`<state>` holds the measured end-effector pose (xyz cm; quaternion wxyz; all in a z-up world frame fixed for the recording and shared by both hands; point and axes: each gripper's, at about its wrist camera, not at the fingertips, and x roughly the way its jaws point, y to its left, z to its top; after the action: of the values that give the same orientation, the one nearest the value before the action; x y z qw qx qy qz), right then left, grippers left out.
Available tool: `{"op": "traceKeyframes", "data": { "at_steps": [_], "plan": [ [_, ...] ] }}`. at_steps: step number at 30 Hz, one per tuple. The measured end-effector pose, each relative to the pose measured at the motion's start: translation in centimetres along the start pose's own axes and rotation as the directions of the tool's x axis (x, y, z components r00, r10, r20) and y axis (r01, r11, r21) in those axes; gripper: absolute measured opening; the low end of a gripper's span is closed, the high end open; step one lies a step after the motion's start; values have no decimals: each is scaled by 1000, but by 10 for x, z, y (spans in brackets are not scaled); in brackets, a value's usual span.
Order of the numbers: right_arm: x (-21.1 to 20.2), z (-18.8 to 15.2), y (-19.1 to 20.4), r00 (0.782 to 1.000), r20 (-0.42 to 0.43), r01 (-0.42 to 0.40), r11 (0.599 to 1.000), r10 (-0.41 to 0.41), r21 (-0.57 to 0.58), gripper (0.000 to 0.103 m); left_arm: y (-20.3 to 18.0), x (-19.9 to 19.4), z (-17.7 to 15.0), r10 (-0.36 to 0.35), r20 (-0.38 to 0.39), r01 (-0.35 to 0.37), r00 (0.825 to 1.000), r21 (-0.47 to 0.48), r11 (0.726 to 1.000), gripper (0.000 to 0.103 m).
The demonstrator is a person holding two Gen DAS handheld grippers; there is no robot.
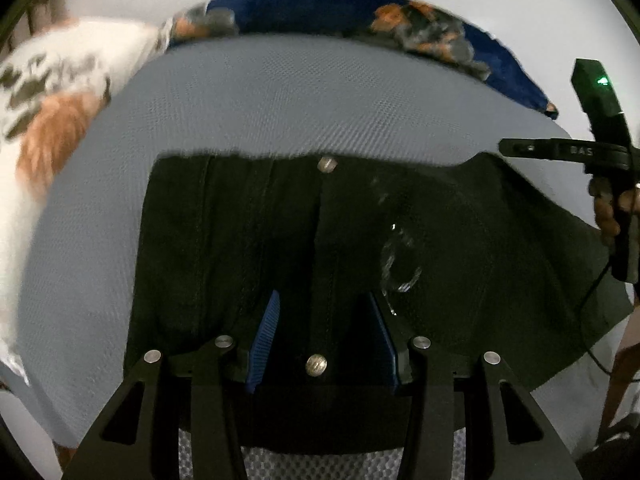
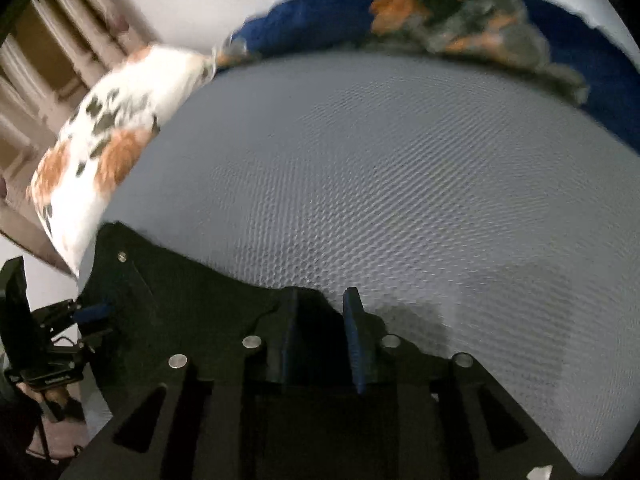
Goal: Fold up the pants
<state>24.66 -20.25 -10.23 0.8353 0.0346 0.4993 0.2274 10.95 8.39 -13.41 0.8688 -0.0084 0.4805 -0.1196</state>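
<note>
Black pants (image 1: 240,240) lie flat on a grey mesh bedsheet (image 1: 280,92), a metal button (image 1: 316,364) near me and another (image 1: 328,164) at the far edge. My left gripper (image 1: 324,332) is over the near edge. Its blue pads stand apart, with flat cloth and the near button between them. My right gripper (image 2: 324,336) is at the far right corner of the pants (image 2: 180,304). A peak of dark cloth sits between its pads, which stand a little apart. In the left wrist view it (image 1: 508,147) shows from the side, with a hand (image 1: 608,216) on its handle.
A white pillow (image 2: 104,148) with orange and dark patches lies at the back left. A blue blanket (image 2: 440,12) with orange print runs along the far side of the bed. Bare sheet (image 2: 400,180) stretches beyond the pants. A thin cable (image 1: 592,320) hangs by the right hand.
</note>
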Motion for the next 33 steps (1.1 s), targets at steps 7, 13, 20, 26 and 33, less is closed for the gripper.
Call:
{"op": "traceKeyframes", "data": {
  "at_steps": [7, 13, 20, 26, 33],
  "plan": [
    [-67, -48, -20, 972, 80, 217, 974, -221, 59, 31, -63, -17, 26, -60, 122, 36, 991, 193, 981, 47],
    [-75, -94, -39, 950, 24, 308, 945, -312, 112, 31, -120, 22, 65, -177, 70, 154, 982, 260, 953, 48],
    [-69, -115, -57, 936, 12, 346, 926, -352, 149, 31, -162, 66, 93, -181, 27, 169, 983, 241, 956, 47],
    [-54, -122, -70, 917, 2, 393, 905, -398, 161, 30, -171, 95, 94, -116, 17, 110, 993, 218, 970, 47],
    [-55, -123, -73, 921, 22, 381, 908, -390, 174, 31, -168, 104, 92, -115, 28, 108, 993, 197, 974, 50]
  ]
}}
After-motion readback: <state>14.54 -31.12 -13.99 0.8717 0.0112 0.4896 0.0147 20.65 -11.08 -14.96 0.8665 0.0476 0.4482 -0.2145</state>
